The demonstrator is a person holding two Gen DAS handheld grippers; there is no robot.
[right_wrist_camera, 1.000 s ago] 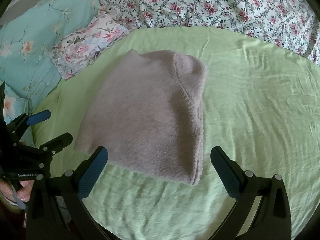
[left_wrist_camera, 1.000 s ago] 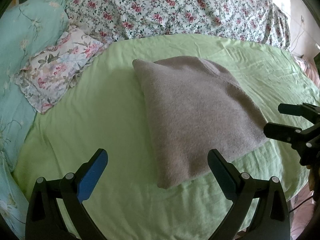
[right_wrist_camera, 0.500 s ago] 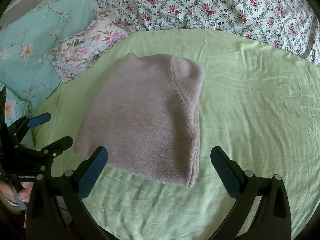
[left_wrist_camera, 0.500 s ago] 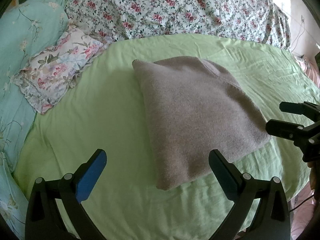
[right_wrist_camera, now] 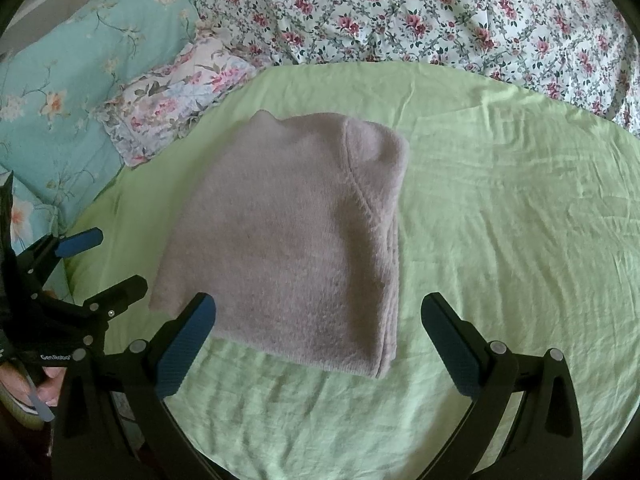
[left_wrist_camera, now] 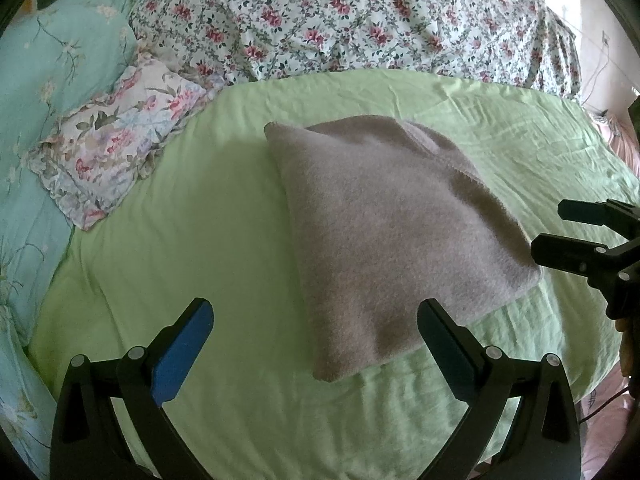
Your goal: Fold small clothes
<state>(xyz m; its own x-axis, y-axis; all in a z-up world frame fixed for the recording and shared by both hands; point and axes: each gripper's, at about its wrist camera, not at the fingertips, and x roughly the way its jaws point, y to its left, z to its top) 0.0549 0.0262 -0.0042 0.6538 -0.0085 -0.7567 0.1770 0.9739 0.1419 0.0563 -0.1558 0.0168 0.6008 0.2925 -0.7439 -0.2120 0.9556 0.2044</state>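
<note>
The sweater, one grey fleecy piece, is seen folded into a flat block in the middle of the green sheet on the bed, its layered edges stacked along the side shown at 3 o'clock in the right wrist view. At 10 o'clock from it one small floral pillow is laid on the sheet's edge, partly over one turquoise flowered pillow. At 12 o'clock one rose-print quilt is bunched along the far side of the bed.

Both claws are held wide and empty, above the near edge of the bed. The left claw is placed at the sweater's 7 o'clock corner, the right claw at its 5 o'clock corner. In the right wrist view, white lettering, read as "GenRobo" and cut off there, is seen on the left claw's body.
</note>
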